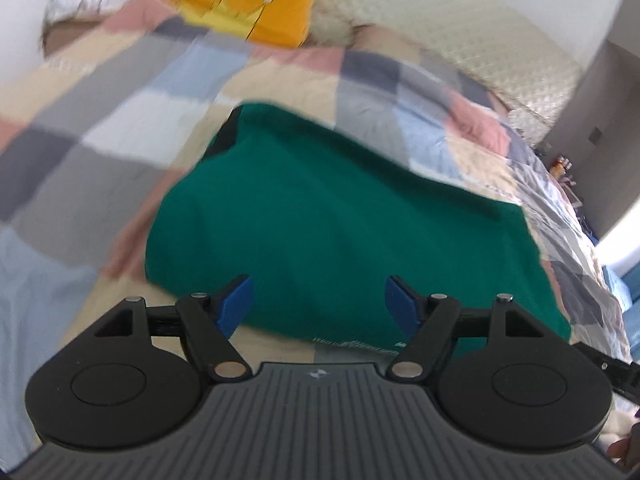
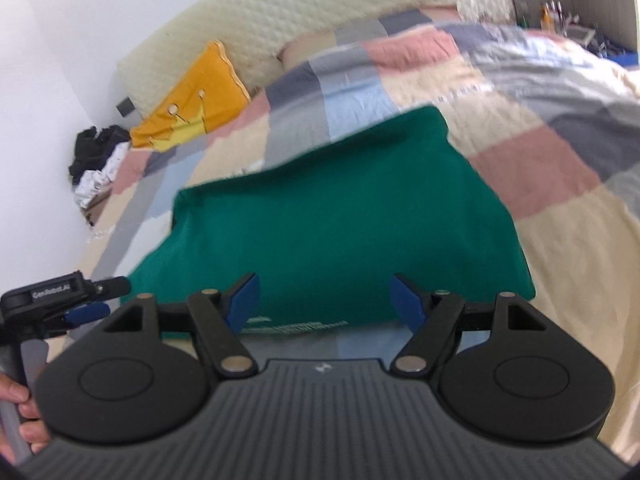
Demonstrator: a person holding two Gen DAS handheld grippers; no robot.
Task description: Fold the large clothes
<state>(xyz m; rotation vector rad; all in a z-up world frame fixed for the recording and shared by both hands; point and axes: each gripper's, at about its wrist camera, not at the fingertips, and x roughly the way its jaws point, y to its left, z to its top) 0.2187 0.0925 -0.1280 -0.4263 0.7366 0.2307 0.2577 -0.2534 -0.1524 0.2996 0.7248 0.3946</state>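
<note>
A folded green garment [image 1: 340, 216] lies flat on a checked bedspread [image 1: 120, 120]. In the left wrist view my left gripper [image 1: 318, 300] hovers over its near edge, open, blue pads wide apart with nothing between them. The right wrist view shows the same green garment [image 2: 332, 216], with my right gripper [image 2: 324, 300] open above its near hem, where a printed strip shows. The left gripper [image 2: 80, 312] also appears at the left edge of that view, held by a hand [image 2: 24, 412].
An orange cushion [image 2: 192, 100] leans against the quilted cream headboard [image 2: 320, 12]. A heap of dark and white clothes [image 2: 96, 160] sits by the wall on the far side. Small items stand on a shelf [image 2: 560, 12] beyond the bed.
</note>
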